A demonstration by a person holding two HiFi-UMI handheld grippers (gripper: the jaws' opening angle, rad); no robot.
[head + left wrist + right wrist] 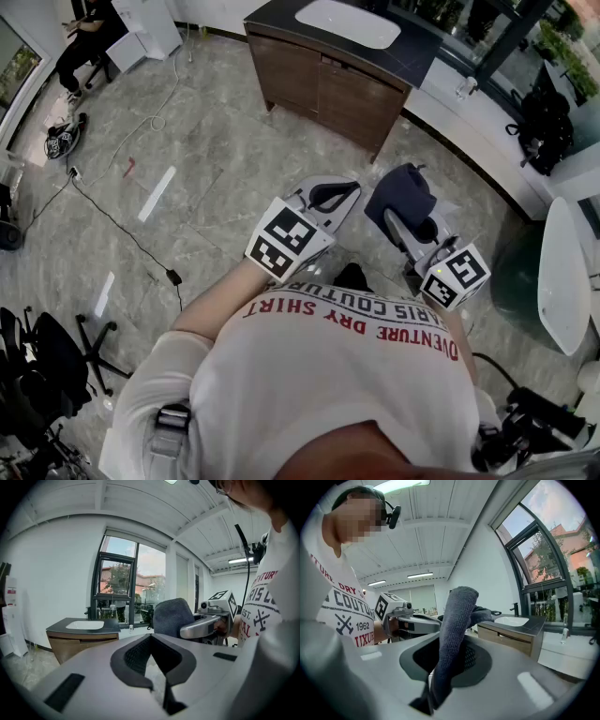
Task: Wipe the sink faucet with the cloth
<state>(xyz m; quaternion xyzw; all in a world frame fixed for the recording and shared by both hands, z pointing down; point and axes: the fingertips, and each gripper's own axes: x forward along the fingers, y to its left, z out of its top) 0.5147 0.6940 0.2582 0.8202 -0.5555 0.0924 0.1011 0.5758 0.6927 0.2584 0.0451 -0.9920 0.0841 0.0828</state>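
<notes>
The dark blue cloth (405, 192) hangs bunched from my right gripper (397, 214), which is shut on it; in the right gripper view the cloth (457, 620) stands up between the jaws and hides their tips. My left gripper (351, 187) is held beside it, shut and empty (151, 637). The sink (347, 22) is a white basin in a dark-topped wooden cabinet (323, 89), a few steps ahead of both grippers. Its black faucet (514, 607) shows only in the right gripper view, small and far. The left gripper view shows the cloth (172, 616) to the right of the sink (84, 625).
Grey tiled floor lies between me and the cabinet. Cables (122, 225) run over the floor at left, with an office chair (56, 361) at lower left and a seated person (89, 37) far left. A white round table (562, 277) and a black bag (544, 122) stand right.
</notes>
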